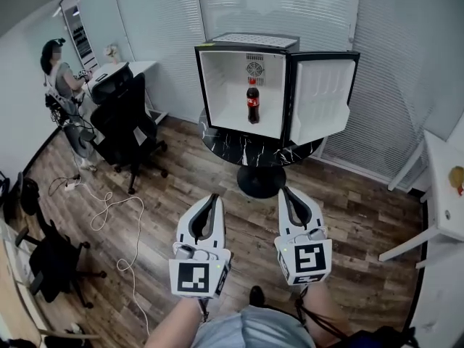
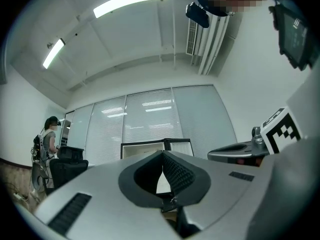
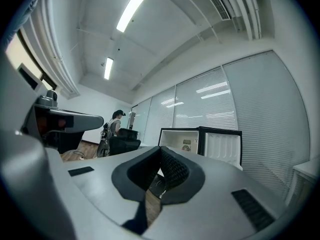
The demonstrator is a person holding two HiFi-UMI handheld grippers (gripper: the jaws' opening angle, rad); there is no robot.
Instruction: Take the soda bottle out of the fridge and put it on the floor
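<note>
The bottle (image 1: 252,104) stood upright inside the open fridge (image 1: 221,78) on a round tabletop (image 1: 239,149). The left tool (image 1: 214,196) and right tool (image 1: 285,191) were closed and empty, well short of it. Nothing was done yet: grasping it, lifting it out and setting it on the floor (image 1: 167,209) all remained.

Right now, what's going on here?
A person holds a gripper in each hand, facing a small fridge on a round black table. Its door is open and the soda bottle stands inside, untouched. The left gripper and right gripper are both shut and empty, well short of the fridge. A second person stands at a desk at the back.
</note>
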